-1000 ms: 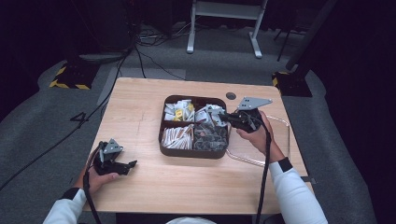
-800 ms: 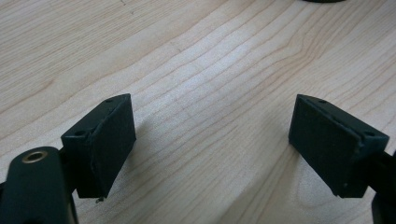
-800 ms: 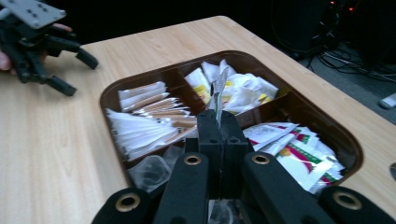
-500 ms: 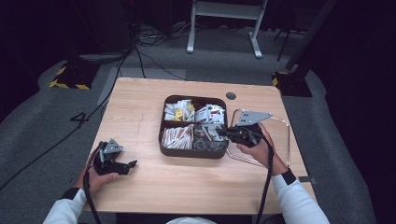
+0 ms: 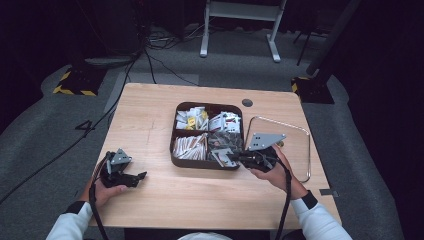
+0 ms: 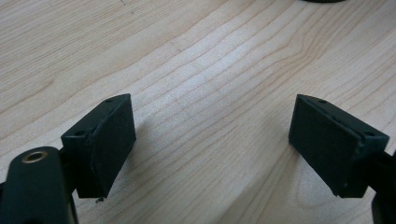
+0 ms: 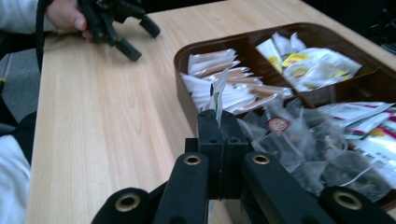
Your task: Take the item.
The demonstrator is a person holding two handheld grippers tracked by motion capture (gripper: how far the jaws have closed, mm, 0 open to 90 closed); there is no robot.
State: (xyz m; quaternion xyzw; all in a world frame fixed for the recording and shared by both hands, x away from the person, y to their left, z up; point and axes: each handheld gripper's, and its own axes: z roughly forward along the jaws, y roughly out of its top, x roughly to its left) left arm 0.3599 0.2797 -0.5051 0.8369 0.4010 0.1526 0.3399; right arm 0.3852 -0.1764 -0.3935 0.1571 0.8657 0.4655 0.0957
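Observation:
A brown four-compartment tray (image 5: pixel 173 150) (image 7: pixel 187 51) holds sachets, stick packets and clear tea bags. My right gripper (image 5: pixel 236 159) (image 7: pixel 219 119) hovers at the tray's near right corner, over the clear tea bags (image 7: pixel 299 140). Its jaws are shut on a thin white sachet (image 7: pixel 219 91) that sticks up between them. My left gripper (image 5: pixel 137 176) (image 6: pixel 212 140) rests low over the bare wood at the near left. Its jaws stand wide open with nothing between them. It also appears far off in the right gripper view as the left gripper (image 7: pixel 142 39), held by a hand.
A thin metal wire frame (image 5: pixel 307 150) lies on the table to the right of the tray. A dark round cable hole (image 5: pixel 247 103) sits near the far edge. Cables trail from both grippers toward the near edge.
My right gripper came toward the near side and lower, from the tray's far right compartment to its near right corner, carrying the sachet. The left gripper stayed still.

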